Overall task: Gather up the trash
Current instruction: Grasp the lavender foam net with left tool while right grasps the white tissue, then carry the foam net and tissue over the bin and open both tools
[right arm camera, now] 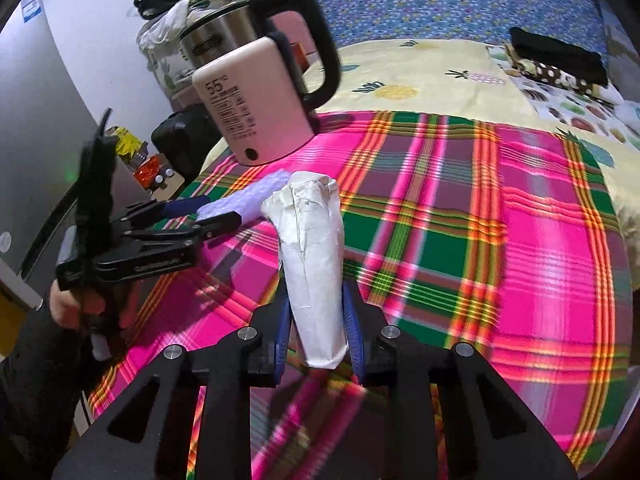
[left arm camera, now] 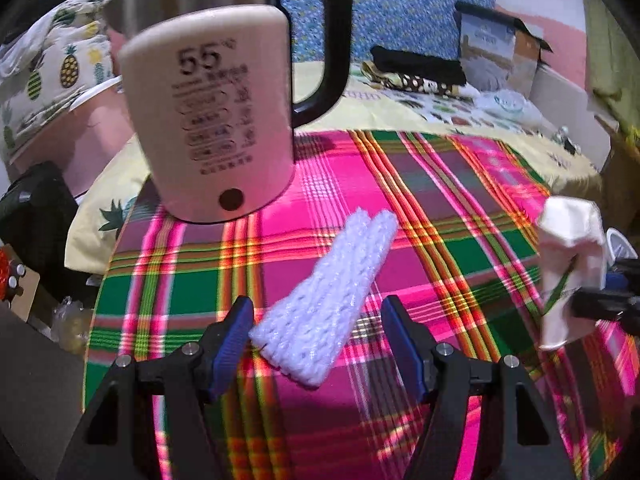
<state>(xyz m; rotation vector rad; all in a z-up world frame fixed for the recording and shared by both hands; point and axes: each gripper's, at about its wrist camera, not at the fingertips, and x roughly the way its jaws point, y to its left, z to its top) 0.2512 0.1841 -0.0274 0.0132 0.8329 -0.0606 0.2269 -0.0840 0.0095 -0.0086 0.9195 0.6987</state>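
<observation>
One kettle (left arm camera: 208, 120) — one foam net (left arm camera: 324, 300) — one paper wrapper (right arm camera: 316, 264) — two tools (left arm camera: 316, 340).

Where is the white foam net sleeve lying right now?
The foam net sleeve lies flat on the plaid cloth, between the open left gripper's fingers, just in front of the kettle.

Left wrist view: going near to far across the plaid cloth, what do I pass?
Left hand-held gripper with open jaws → white foam net sleeve → pink kettle → black folded cloth on the bed → cardboard box.
</observation>
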